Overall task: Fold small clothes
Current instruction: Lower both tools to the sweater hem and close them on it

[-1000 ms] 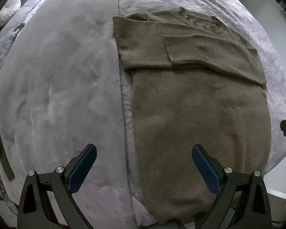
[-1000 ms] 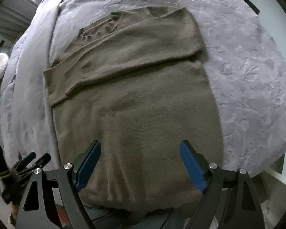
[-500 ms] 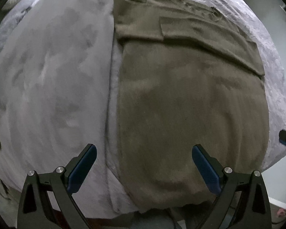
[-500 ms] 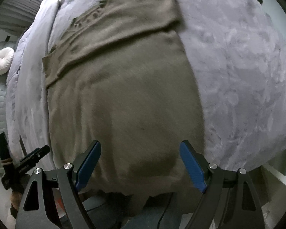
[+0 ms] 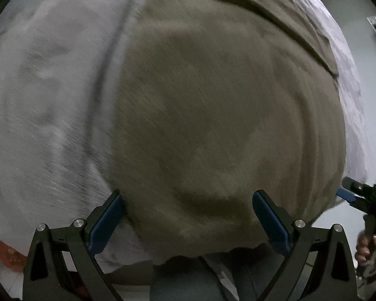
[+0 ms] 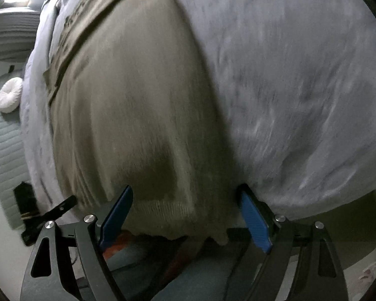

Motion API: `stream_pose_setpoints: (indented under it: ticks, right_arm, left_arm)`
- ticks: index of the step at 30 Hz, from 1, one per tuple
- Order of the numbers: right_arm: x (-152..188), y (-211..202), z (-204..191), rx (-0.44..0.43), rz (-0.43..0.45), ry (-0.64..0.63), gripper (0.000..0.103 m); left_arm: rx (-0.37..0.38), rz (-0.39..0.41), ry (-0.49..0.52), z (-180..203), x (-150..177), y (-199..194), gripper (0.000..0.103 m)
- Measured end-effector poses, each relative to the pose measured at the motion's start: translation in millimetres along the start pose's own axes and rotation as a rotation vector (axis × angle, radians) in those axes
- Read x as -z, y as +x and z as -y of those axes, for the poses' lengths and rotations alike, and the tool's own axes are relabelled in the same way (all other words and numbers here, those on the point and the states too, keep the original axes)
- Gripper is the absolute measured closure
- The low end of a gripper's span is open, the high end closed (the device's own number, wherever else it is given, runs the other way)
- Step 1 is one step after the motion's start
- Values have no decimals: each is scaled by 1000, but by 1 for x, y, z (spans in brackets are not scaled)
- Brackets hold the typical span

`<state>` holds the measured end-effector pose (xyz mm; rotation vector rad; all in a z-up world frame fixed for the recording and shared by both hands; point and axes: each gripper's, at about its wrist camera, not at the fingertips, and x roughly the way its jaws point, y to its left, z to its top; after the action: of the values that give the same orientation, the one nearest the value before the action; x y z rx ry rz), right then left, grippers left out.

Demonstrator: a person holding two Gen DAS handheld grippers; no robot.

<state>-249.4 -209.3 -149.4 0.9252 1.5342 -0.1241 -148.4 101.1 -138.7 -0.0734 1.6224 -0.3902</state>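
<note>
- An olive-brown knit sweater (image 5: 225, 115) is laid flat on a grey-lilac bedspread (image 5: 45, 100), its sleeves folded across the chest at the far end and its ribbed hem (image 6: 163, 210) hanging over the near edge.
- The left gripper (image 5: 188, 215) is held wide open at the hem's left corner.
- The right gripper (image 6: 185, 213) is spread open at the right corner.
- A white round cushion (image 6: 10, 95) is seen beyond.

A bed covered with a pale lavender-grey blanket (image 5: 45, 105) carries an olive-brown knitted sweater (image 5: 213, 115), which lies flat on it with its sleeves folded across the chest. The sweater's ribbed hem (image 6: 168, 215) hangs just over the near edge of the bed. Both views are motion-blurred.
</note>
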Motion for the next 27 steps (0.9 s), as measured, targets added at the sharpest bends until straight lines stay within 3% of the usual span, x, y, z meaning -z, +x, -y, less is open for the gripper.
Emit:
stream_pose_setpoints:
  ticks: [9,11,12,13,15,16,17,18,21,27]
  right_arm:
    - [14,18,-8,-168,-31,-10,16]
    - [15,19,-3,-166,-32,25,26]
    - [16,20,1,-159,-35,41,49]
    - [16,20,5,-152,-40,58,89]
    - [17,19,4,-150,-30,55,92]
    - [19,15,3,-152,-25,42,92]
    - [20,10,-4,-176,-18,20,92]
    - [22,6,-7,-206,-13,11,92]
    - [19,-14,-26,-318,24,4,92]
    - [-17,-62,-67,-484,160,23,92]
  left_arm:
    - [54,-40,86,20,25,22,3]
    - [95,-44,93,24,28,20,3]
    - [115,-46,96,26,28,17,9]
    - [134,-46,103,28,30,16,15]
    - [144,-66,111,28,32,17,48]
    - [157,-82,111,27,32,19,60]
    - [169,-93,110,25,31,19,79]
    - [185,-101,104,24,27,19,85]
    - [229,-88,92,17,20,4,89]
    - [342,33,117,14,-13,-62,89]
